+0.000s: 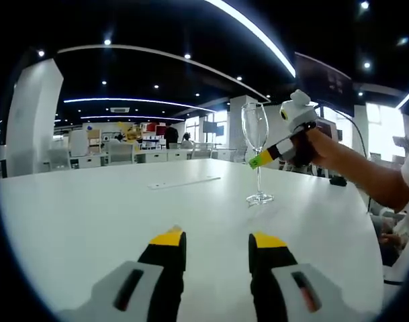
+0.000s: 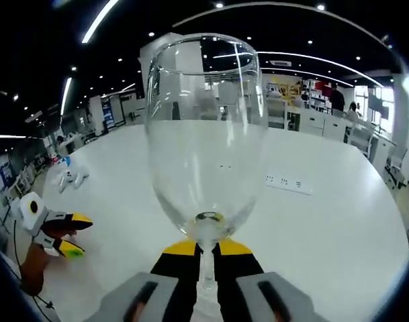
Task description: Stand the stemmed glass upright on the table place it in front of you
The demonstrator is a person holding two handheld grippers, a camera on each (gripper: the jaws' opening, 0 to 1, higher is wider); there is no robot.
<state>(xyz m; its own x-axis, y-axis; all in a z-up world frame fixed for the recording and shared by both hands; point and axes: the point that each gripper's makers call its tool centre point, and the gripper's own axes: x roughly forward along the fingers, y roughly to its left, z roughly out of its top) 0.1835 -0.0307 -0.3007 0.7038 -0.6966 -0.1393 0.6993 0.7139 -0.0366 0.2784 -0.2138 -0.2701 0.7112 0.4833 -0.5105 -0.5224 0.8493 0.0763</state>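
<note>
A: Where is the stemmed glass (image 1: 256, 149)?

B: In the left gripper view it stands straight up on the white table (image 1: 90, 215), at about two o'clock from the middle. Its round foot looks flat on the top.

A: Who has it?

B: The right gripper (image 2: 205, 253). In the right gripper view the yellow-tipped jaws pinch the thin stem just under the bowl, one on each side. The big clear bowl sits right above them at twelve o'clock.

A: And the left gripper (image 1: 217, 245)?

B: Its jaws are spread apart at six o'clock in its own view, with only bare table between them. It is well apart from the glass. You can see it small in the right gripper view too, at about eight o'clock.

A: So what is the job now?

B: I think the glass is almost done. Keep the stem straight up and down. Make sure the foot is all the way flat. Then let go slowly and evenly, so neither jaw bumps the stem. Pull straight back, not sideways. A tall glass tips easily.

A: Is the table okay?

B: It is smooth and white. A plug strip (image 2: 288, 182) sits in the top, past the glass at about three o'clock in the right gripper view. The room is big, with ceiling lights, desks and people far back.
</note>
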